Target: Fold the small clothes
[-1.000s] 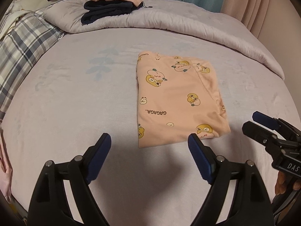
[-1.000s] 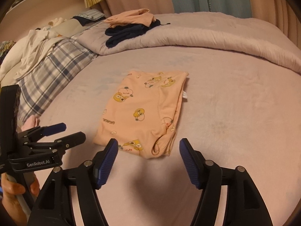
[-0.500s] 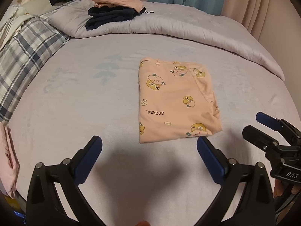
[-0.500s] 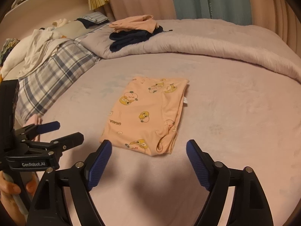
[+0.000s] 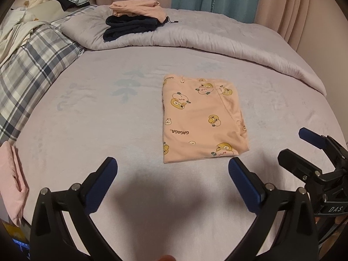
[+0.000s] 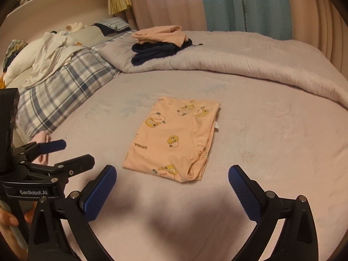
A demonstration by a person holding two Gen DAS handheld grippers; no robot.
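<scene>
1 folded peach garment (image 5: 202,117), flat on bed (image 5: 97,117), just ahead of both jaw pairs. Left gripper (image 5: 171,169) and right gripper (image 6: 171,176): jaws wide apart, holding nothing.

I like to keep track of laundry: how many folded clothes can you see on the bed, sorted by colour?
Peach cartoon-print folded garment on the sheet: 1
Plain peach folded garment on the rolled duvet: 1
Dark navy folded garment beneath it: 1
Pale pink folded cloth at the bed's left edge: 1
Total: 4
</scene>
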